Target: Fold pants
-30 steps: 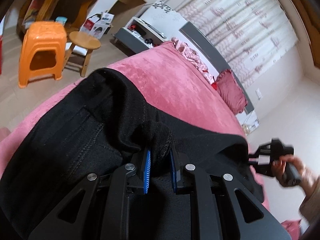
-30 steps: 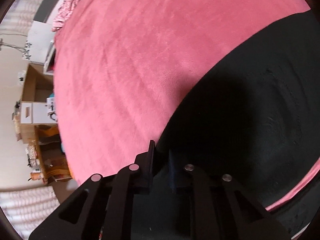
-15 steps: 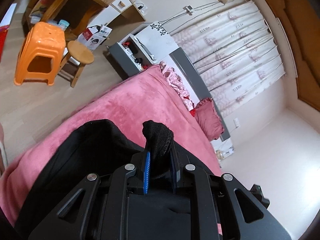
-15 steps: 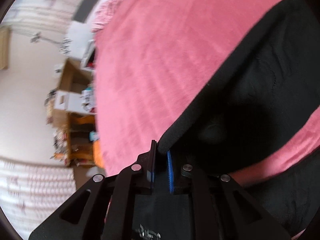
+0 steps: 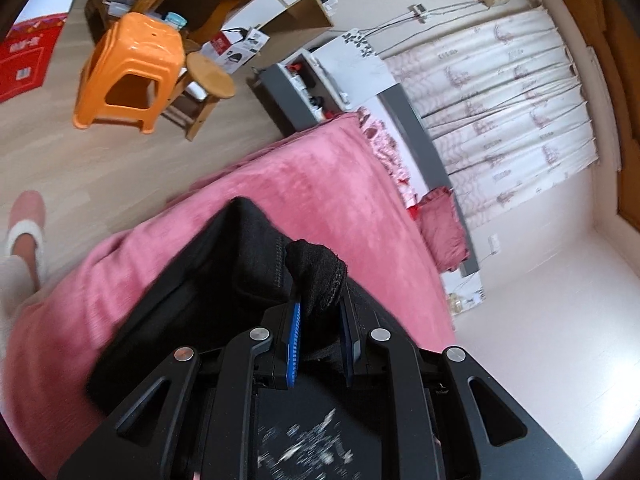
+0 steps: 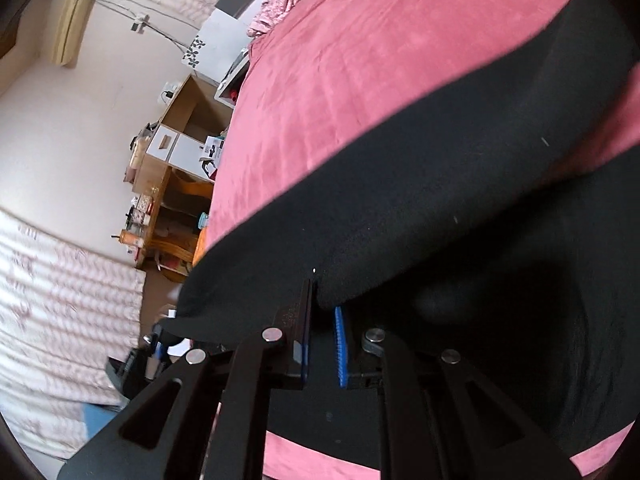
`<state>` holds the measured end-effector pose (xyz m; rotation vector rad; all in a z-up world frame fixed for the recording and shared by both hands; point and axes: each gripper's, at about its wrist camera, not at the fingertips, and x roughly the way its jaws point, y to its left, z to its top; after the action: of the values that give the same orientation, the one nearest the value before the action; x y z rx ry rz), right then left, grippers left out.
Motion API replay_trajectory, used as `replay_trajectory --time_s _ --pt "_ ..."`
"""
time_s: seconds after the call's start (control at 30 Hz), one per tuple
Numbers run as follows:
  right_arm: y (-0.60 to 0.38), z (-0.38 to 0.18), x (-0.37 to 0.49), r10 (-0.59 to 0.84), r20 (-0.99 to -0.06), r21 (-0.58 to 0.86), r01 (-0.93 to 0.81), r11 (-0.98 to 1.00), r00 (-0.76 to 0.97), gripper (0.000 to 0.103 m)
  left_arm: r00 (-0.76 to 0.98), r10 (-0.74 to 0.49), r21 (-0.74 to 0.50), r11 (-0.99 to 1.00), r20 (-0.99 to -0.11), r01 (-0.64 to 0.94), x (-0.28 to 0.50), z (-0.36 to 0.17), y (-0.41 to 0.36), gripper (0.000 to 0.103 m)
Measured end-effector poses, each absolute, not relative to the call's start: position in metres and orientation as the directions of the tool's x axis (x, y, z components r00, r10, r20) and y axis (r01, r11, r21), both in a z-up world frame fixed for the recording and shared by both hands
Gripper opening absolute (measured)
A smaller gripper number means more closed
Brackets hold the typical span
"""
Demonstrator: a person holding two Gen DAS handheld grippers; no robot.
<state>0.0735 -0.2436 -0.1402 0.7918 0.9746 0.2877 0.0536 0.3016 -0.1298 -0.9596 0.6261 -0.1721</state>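
Black pants [image 5: 224, 280] hang lifted above a bed with a pink blanket [image 5: 328, 184]. My left gripper [image 5: 318, 304] is shut on a bunched fold of the black fabric, which sticks up between its blue pads. In the right wrist view the pants [image 6: 460, 184] stretch as a wide black band across the pink blanket [image 6: 360, 60]. My right gripper [image 6: 322, 308] is shut on the band's lower edge, with cloth pinched between the pads. The other gripper [image 6: 152, 348] shows dimly at the lower left under the cloth's corner.
An orange plastic stool [image 5: 132, 72] and a round wooden stool [image 5: 208, 80] stand on the wood floor beside the bed. A foot in a pink slipper [image 5: 24, 220] is at the left. A dark red pillow [image 5: 444, 228] lies at the headboard. A wooden desk [image 6: 176, 184] stands by the wall.
Both grippers have risen and swung sideways with the pants, pulling the fabric up off the blanket. The right view has rolled, now showing the wall and desk. The cloth is stretched tauter.
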Motion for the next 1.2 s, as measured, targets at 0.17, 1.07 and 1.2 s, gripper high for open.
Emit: replay_trajectory --time_s 0.17,1.07,1.2 --pt "-0.237 -0.173 0.047 0.576 -0.608 0.733 0.109 0.671 0.546 0.009 0.787 -0.366 -0.774 0.597 -0.497 -0.212 0.037 -0.143 0.307 0.024" --pt "-0.271 -0.191 0.046 0.563 -0.523 0.808 0.162 0.567 0.64 0.035 0.7 -0.339 -0.715 0.605 -0.629 -0.35 0.029 -0.141 0.273 0.027" --pt "-0.289 -0.193 0.041 0.528 -0.501 0.836 0.226 0.499 0.686 0.024 0.686 -0.349 -0.708 0.617 -0.638 -0.344 0.033 -0.145 0.275 0.008"
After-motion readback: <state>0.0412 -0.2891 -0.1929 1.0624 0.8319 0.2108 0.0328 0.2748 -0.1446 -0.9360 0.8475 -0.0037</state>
